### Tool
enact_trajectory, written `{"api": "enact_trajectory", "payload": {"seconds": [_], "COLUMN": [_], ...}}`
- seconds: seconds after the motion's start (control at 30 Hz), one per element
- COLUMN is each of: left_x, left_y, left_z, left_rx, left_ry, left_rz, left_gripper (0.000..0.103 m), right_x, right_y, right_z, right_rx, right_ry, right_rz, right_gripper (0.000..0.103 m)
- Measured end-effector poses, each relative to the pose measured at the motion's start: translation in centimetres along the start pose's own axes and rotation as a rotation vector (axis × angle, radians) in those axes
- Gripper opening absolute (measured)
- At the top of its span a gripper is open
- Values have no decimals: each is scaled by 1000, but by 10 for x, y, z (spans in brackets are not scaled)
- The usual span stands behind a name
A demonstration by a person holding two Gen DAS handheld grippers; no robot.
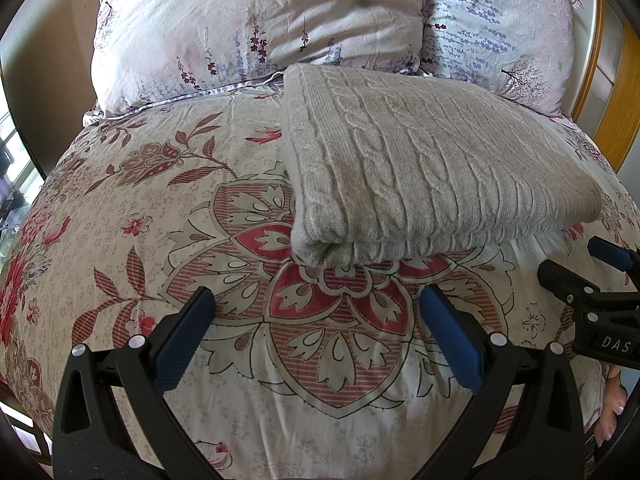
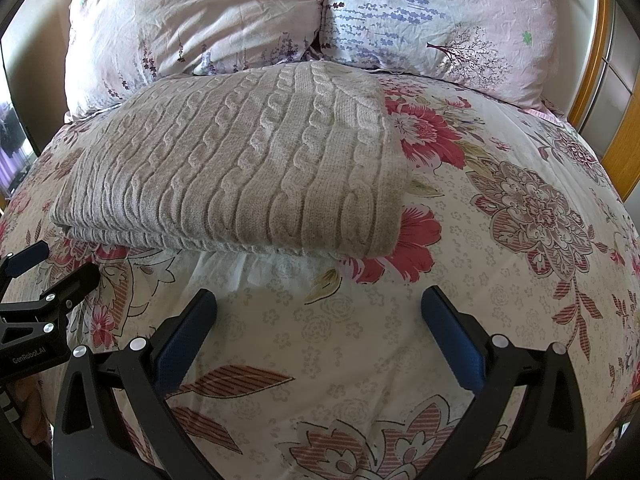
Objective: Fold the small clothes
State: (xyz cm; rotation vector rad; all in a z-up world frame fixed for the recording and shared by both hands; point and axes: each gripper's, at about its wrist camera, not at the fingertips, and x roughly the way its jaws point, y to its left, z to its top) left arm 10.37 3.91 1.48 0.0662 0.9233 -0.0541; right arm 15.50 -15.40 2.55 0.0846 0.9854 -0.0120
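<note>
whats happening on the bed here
A person holds a gripper in each hand over a floral bedspread. A beige cable-knit sweater lies folded into a neat rectangle near two pillows. The left gripper and the right gripper are both open, short of the sweater, holding nothing.

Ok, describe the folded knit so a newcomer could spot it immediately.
Start at the two pale lavender-print pillows at the bed's head. Just in front, on the red-flowered duvet, lies the folded sweater: plain beige cable knit, the only unprinted fabric there.
</note>
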Motion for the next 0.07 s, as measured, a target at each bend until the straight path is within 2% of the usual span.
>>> {"api": "enact_trajectory", "payload": {"seconds": [0.07], "left_x": [0], "left_y": [0], "left_z": [0], "left_rx": [0], "left_ry": [0], "left_rz": [0], "left_gripper": [101], "right_x": [0], "right_y": [0], "right_z": [0], "right_rx": [0], "right_ry": [0], "right_rz": [0], "right_gripper": [102]}}
